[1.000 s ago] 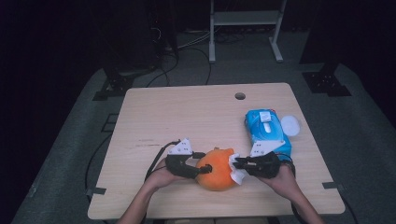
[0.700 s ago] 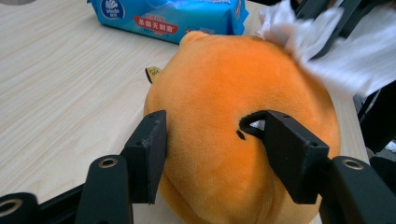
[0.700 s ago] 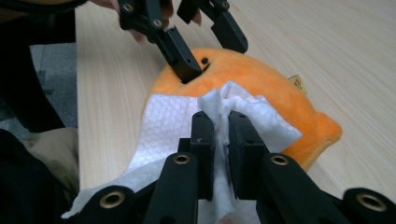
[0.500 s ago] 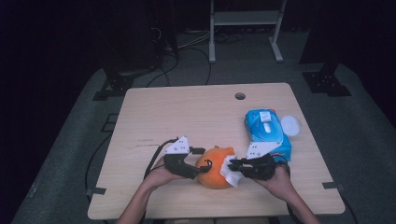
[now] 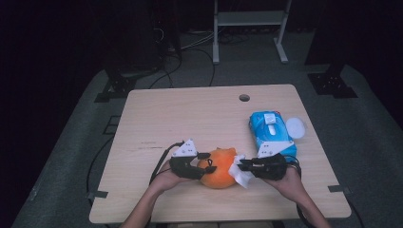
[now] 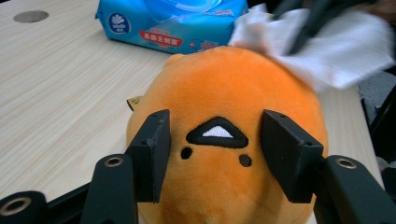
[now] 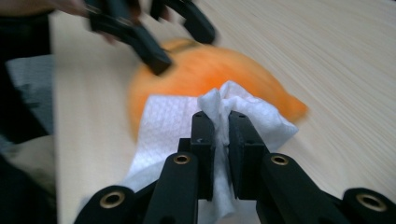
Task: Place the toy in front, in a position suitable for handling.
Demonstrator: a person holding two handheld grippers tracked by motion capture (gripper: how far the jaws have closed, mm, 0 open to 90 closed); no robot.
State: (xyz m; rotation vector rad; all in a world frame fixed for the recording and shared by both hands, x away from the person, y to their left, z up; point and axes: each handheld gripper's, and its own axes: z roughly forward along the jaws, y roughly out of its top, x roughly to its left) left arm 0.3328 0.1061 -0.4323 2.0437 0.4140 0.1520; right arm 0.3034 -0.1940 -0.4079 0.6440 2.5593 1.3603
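high view: one orange plush toy (image 5: pixel 219 167) sits near the table's (image 5: pixel 199 114) six o'clock edge. the left gripper (image 5: pixel 205 162), at its nine o'clock, has just been closing its jaws on it, probably to steady it. the right gripper (image 5: pixel 243 166), at three o'clock, brings one white wipe (image 5: pixel 240 172); one blue wipe pack (image 5: pixel 271 133) lies at one o'clock.

left gripper view: both jaws press the plush's face.

right gripper view: jaws pinch the bunched wipe, likely rubbing; blurred.
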